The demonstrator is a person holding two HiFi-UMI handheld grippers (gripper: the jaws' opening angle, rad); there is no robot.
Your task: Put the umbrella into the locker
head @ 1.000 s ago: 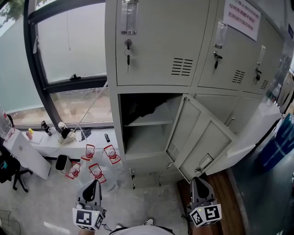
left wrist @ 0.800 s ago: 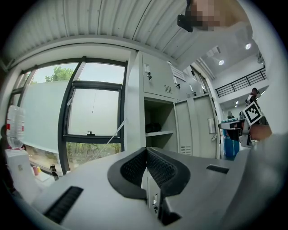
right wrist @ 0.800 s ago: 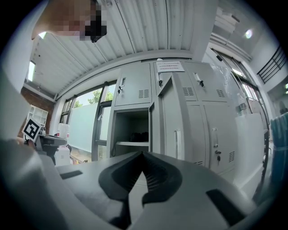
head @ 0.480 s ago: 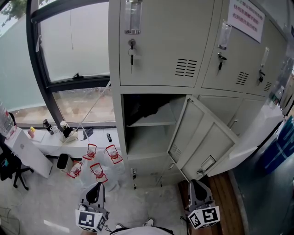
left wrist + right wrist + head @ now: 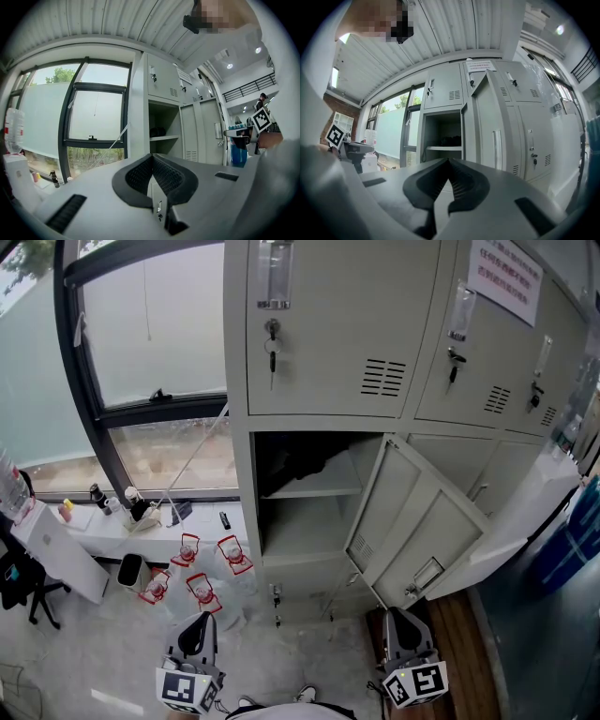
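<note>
The grey locker [image 5: 309,502] stands open, its door [image 5: 412,526] swung out to the right. A dark bundle [image 5: 302,460] lies on its upper shelf; it also shows in the left gripper view [image 5: 158,132] and the right gripper view [image 5: 450,139]. It is too dim to tell whether this is the umbrella. The lower compartment looks bare. My left gripper [image 5: 195,624] is low in the head view, shut and holding nothing [image 5: 152,158]. My right gripper [image 5: 400,620] hangs below the open door, its jaw tips together with nothing between them [image 5: 449,160]. Both point level toward the locker.
Several large water bottles with red handles [image 5: 202,577] stand on the floor left of the locker. A window sill [image 5: 103,526] carries small bottles. A white unit [image 5: 56,554] and a chair are at far left. Blue containers [image 5: 574,531] are at right. A person [image 5: 260,101] stands far off.
The head view has shifted a little, so the locker sits slightly further right in the picture. Both grippers stay shut and have hardly moved.
</note>
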